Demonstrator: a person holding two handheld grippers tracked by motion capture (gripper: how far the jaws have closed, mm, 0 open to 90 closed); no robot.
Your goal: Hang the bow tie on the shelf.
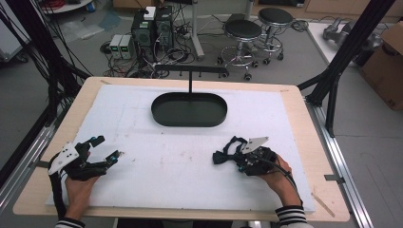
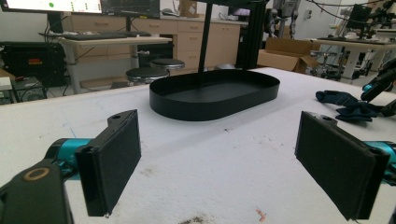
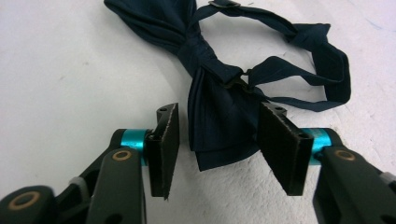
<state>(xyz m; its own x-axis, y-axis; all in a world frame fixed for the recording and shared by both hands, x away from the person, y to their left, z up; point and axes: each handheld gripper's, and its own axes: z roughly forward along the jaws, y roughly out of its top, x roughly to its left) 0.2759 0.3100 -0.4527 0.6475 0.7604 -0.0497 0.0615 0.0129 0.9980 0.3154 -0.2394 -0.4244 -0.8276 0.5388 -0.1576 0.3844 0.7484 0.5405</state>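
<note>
A dark navy bow tie (image 3: 219, 102) with its looped strap lies on the white table cover (image 1: 180, 156); the high view shows the bow tie (image 1: 223, 154) at the right of the middle. My right gripper (image 3: 217, 140) is open, its two jaws standing either side of the bow's near wing, apart from the cloth. The right gripper (image 1: 237, 159) is held by a hand at the lower right. My left gripper (image 1: 108, 149) is open and holds nothing, resting at the left of the table. In the left gripper view its pads (image 2: 114, 163) stand wide apart.
A black oval tray (image 1: 189, 110) sits at the back middle, with a black T-shaped stand (image 1: 190, 71) rising behind it. In the left gripper view the tray (image 2: 215, 93) lies ahead and the bow tie (image 2: 348, 103) far right. Stools, computers and cables stand beyond the table.
</note>
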